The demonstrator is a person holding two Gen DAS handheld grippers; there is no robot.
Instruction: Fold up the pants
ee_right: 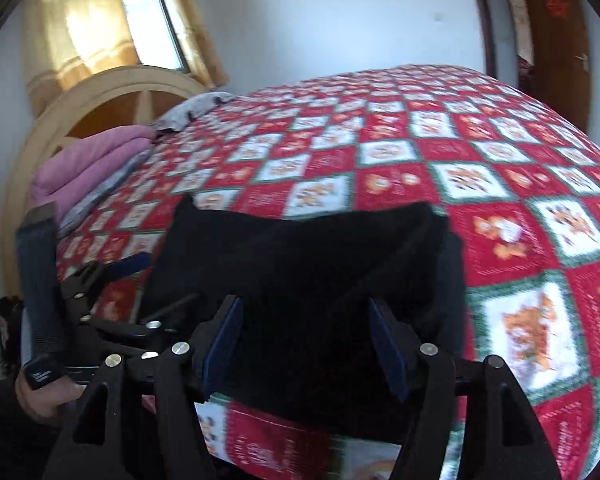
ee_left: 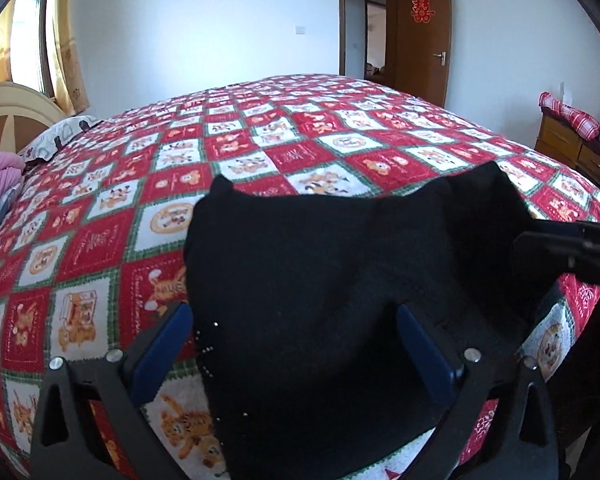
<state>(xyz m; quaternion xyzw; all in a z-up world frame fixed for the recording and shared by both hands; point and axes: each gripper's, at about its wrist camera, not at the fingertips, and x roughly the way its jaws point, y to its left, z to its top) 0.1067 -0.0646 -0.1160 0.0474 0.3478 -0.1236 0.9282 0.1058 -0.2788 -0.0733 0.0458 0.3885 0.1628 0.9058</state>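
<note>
The black pants (ee_left: 340, 280) lie folded in a compact bundle on the red and white patterned bedspread (ee_left: 112, 220), near the bed's front edge. My left gripper (ee_left: 296, 324) is open, its blue-padded fingers spread over the near left part of the pants. My right gripper (ee_right: 304, 320) is open too, its fingers wide apart over the near edge of the pants (ee_right: 300, 264). The right gripper shows at the right edge of the left wrist view (ee_left: 572, 248). The left gripper shows at the left of the right wrist view (ee_right: 112, 272), beside the bundle.
A folded pink blanket (ee_right: 84, 168) and a grey pillow (ee_right: 192, 112) lie by the wooden headboard (ee_right: 112, 96). A curtained window (ee_left: 28, 40) is behind. An open brown door (ee_left: 420, 36) and a wooden dresser (ee_left: 568, 148) stand past the bed.
</note>
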